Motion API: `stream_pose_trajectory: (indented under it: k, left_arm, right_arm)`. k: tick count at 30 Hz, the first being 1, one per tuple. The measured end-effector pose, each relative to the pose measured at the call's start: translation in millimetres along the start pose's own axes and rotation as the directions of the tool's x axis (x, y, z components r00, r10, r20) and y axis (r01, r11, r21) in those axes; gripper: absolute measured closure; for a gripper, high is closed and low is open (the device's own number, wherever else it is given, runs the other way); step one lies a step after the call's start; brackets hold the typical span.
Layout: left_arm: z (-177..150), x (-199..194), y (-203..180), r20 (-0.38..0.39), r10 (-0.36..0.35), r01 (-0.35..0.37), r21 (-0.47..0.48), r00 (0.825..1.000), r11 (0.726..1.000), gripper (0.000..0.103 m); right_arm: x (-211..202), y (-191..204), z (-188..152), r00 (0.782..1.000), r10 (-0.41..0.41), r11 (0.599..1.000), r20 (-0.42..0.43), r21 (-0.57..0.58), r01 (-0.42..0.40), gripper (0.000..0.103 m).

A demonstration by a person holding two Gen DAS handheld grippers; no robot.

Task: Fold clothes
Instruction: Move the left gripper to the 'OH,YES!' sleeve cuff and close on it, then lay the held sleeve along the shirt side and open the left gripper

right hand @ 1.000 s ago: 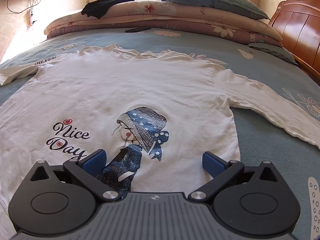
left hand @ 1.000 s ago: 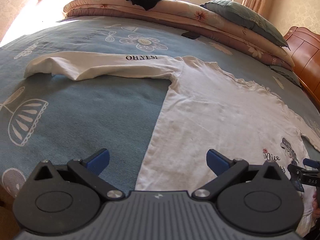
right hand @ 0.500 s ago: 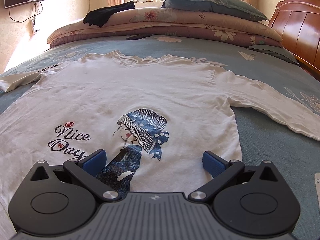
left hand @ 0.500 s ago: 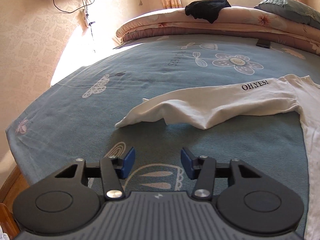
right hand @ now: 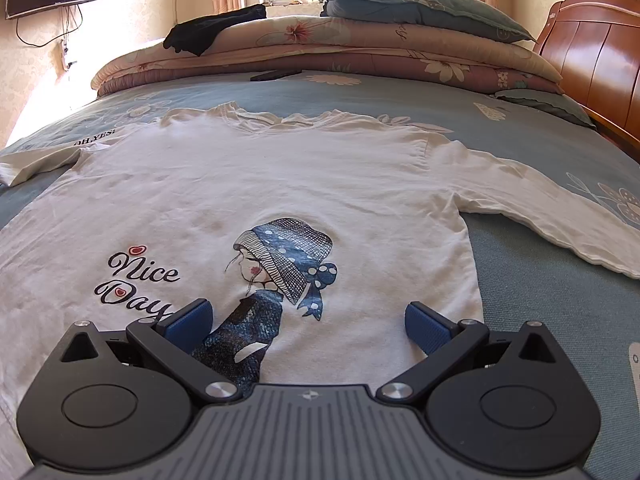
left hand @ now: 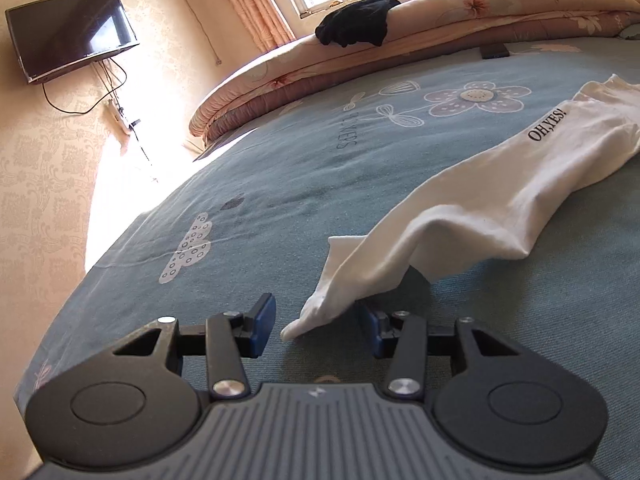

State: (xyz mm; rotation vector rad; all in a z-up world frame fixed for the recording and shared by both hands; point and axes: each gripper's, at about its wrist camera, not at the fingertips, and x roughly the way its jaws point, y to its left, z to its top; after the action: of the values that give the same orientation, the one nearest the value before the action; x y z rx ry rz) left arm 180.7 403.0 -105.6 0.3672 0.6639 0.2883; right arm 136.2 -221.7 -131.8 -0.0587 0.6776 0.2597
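A white long-sleeved shirt (right hand: 304, 176) lies flat, front up, on the blue bedspread (right hand: 540, 300), with a girl print and "Nice Day" lettering. Its sleeve marked "OH,YES!" (left hand: 480, 200) stretches toward the bed's left side. My left gripper (left hand: 318, 328) sits low at that sleeve's cuff (left hand: 316, 312), jaws about half apart. The cuff's tip lies between them against the right pad, with a gap to the left pad. My right gripper (right hand: 308, 320) stands open wide over the shirt's lower front, nothing between its fingers.
Folded quilts (right hand: 360, 48) and a pillow (right hand: 424, 4) are stacked at the far side, with a black garment (left hand: 356, 24) on top. A dark flat object (left hand: 495, 51) lies near the quilts. A wooden headboard (right hand: 600, 52) stands right; a wall TV (left hand: 72, 32) hangs left.
My left gripper has swung left from the shirt's body to the sleeve's cuff, tilted, and its jaws have narrowed from wide to about half. The right gripper has stayed put.
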Motion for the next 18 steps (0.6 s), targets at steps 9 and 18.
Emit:
stream_pose_trajectory:
  k: [9,18]
  left_arm:
    - [-1,2,-4,-0.014,-0.057,0.057,0.002,0.998,0.998,0.094]
    - [9,-42,11,0.029,-0.056,0.057,-0.047,0.998,0.997,0.095]
  right_arm:
    - [0,0,0,1.0,-0.002,1.0,0.001,0.002,0.002,0.0]
    - [-1,0,-1,1.0,-0.002,1.0,0.003,0.003,0.002,0.0]
